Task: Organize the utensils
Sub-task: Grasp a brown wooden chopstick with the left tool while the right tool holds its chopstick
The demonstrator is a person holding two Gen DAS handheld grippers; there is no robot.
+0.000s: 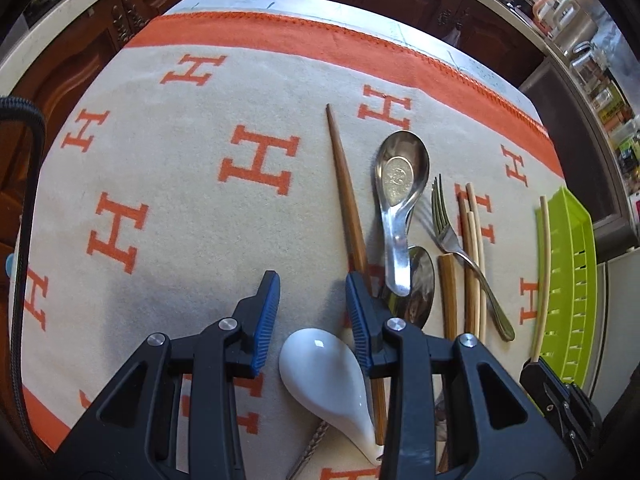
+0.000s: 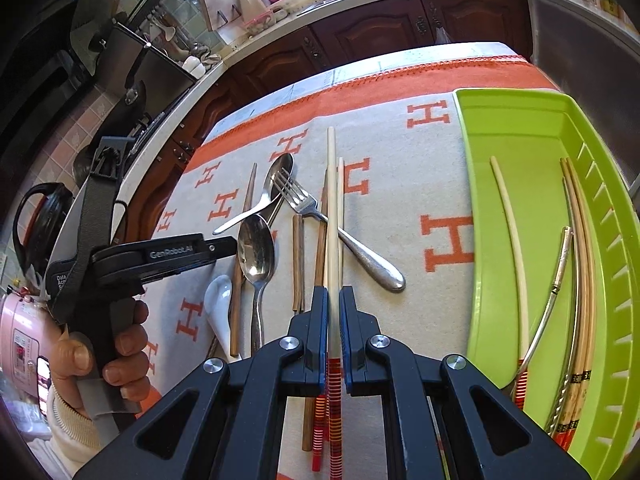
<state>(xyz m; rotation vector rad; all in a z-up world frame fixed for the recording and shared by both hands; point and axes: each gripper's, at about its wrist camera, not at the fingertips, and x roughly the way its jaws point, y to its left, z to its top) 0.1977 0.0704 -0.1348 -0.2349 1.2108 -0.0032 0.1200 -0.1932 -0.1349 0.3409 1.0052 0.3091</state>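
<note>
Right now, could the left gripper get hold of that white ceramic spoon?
Probably yes. The left gripper hangs open right above the white ceramic spoon, with nothing over the bowl. A brown chopstick lies close against the spoon's side, so the jaws might catch it too.

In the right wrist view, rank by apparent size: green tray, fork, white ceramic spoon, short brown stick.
1. green tray, by far the largest.
2. fork.
3. and 4. white ceramic spoon and short brown stick: they look alike in length, and the spoon is partly hidden, so no ranking.
</note>
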